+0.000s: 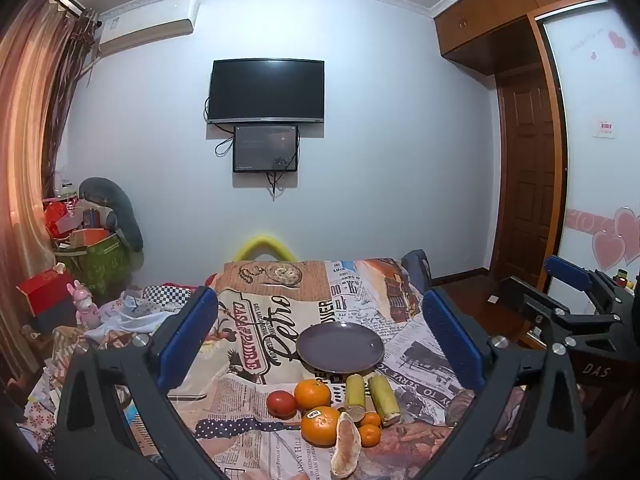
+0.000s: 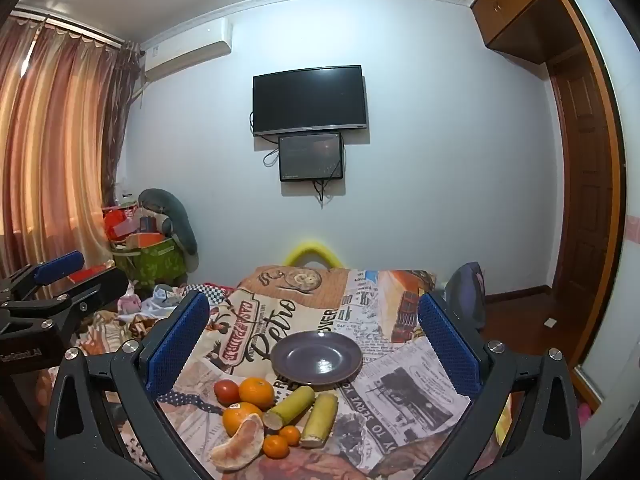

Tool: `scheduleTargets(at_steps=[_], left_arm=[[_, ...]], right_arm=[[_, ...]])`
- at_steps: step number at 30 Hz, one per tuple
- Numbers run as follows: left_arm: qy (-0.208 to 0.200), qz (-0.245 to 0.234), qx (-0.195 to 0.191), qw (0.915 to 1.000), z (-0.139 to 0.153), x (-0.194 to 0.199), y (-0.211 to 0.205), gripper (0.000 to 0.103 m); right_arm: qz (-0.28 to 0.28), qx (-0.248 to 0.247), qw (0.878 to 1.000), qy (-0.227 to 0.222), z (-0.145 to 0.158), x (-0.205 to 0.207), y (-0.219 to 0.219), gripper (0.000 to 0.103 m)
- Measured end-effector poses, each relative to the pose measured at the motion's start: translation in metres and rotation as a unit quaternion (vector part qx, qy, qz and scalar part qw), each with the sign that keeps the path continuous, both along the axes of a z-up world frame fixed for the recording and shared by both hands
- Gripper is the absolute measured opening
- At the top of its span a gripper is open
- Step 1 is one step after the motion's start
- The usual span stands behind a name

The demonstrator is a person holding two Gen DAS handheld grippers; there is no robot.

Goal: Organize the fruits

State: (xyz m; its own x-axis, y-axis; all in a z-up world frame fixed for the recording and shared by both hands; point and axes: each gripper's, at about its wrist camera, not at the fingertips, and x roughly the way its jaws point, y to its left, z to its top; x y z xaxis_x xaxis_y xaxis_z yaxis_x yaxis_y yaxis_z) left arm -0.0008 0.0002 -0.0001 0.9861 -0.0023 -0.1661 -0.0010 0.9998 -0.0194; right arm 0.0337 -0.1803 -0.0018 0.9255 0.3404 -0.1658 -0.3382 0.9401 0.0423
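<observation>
The pomelo segment [image 1: 345, 449] is partly hidden behind nothing — its near tip is blurred. The small screen [image 1: 265, 149] text cannot be read — too small.

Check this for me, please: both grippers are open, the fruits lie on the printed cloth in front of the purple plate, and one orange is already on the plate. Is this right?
Not quite. The purple plate has nothing on it; both wrist views show this. The two oranges lie on the printed cloth with the other fruit, in front of the plate. The left gripper and the right gripper are open, as you said.
</observation>
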Motion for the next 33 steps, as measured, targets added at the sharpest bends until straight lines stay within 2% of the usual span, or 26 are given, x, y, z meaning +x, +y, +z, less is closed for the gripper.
scheduleTargets(at_steps=[4, 33], left_arm=[[0.012, -0.002, 0.004, 0.9999, 0.0001, 0.0011, -0.0006, 0.103], [0.02, -0.012, -0.004, 0.9997, -0.005, 0.0072, 0.0062, 0.103]], right_arm=[[0.001, 0.001, 1.0, 0.001, -0.0012, -0.0005, 0.0001, 0.103], [-0.004, -0.002, 1.0, -0.004, 0.0012, -0.0035, 0.0025, 0.103]])
